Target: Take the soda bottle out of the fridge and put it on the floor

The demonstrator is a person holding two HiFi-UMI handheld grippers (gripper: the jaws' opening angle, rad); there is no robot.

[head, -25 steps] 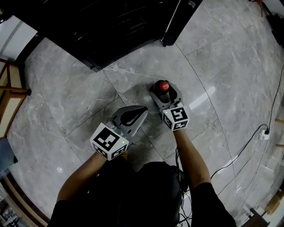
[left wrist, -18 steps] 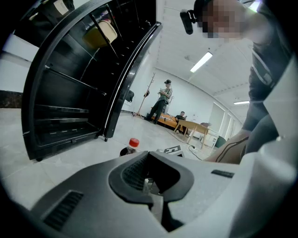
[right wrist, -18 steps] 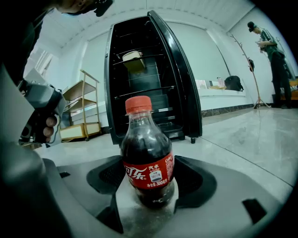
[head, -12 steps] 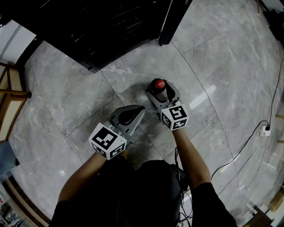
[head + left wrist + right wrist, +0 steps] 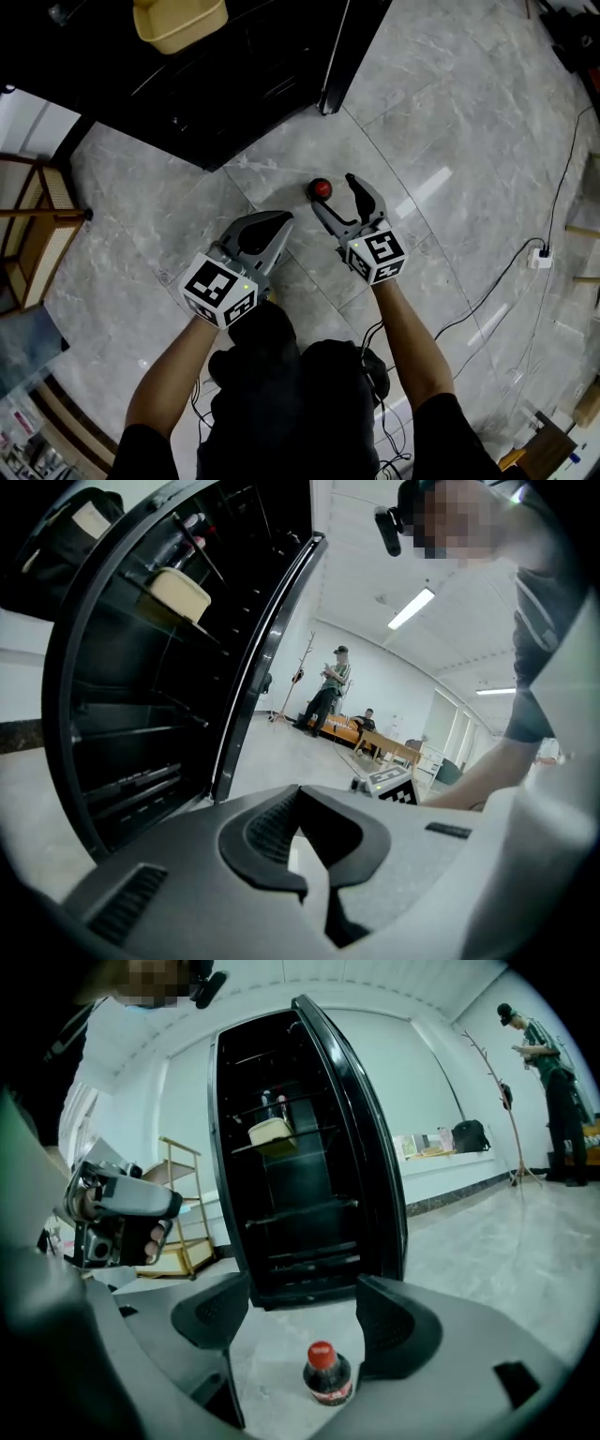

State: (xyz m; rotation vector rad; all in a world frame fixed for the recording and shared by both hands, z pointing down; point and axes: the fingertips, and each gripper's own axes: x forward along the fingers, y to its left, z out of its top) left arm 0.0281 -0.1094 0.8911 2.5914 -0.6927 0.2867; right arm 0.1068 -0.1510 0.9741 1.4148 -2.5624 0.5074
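Below the right gripper (image 5: pixel 302 1316) stands the soda bottle (image 5: pixel 328 1375).

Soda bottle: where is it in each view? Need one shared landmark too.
Head view: soda bottle just above centre, standing on the floor.
Left gripper view: not in it.
Right gripper view: soda bottle bottom centre, seen between the open jaws.
Shared landmark: open black fridge.

Soda bottle (image 5: pixel 322 188) upright on floor (image 5: pixel 450 141), beside wide-spread right gripper (image 5: pixel 334 191)
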